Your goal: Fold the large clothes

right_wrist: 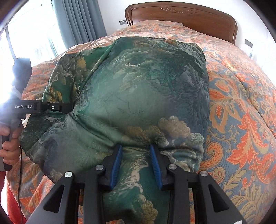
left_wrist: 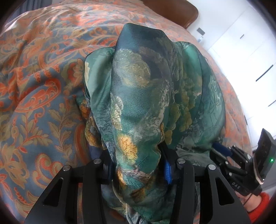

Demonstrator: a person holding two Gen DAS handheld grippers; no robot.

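Observation:
A large green silky garment (left_wrist: 146,96) with gold and grey landscape print lies bunched on the bed. My left gripper (left_wrist: 138,165) is shut on a gathered fold of it, which drapes over the fingers and rises in a ridge ahead. My right gripper (right_wrist: 136,163) is shut on the garment's near edge (right_wrist: 138,96), blue pads pressing the cloth from both sides. The right gripper also shows in the left wrist view (left_wrist: 222,151) at the garment's right edge. The left gripper shows in the right wrist view (right_wrist: 69,107), pinching the cloth at the left.
The bed's orange and blue paisley bedspread (left_wrist: 38,86) lies under everything, also seen in the right wrist view (right_wrist: 241,103). A wooden headboard (right_wrist: 181,15) stands at the far end. Grey curtains (right_wrist: 79,20) hang by a bright window. White cupboards (left_wrist: 250,51) stand to the right.

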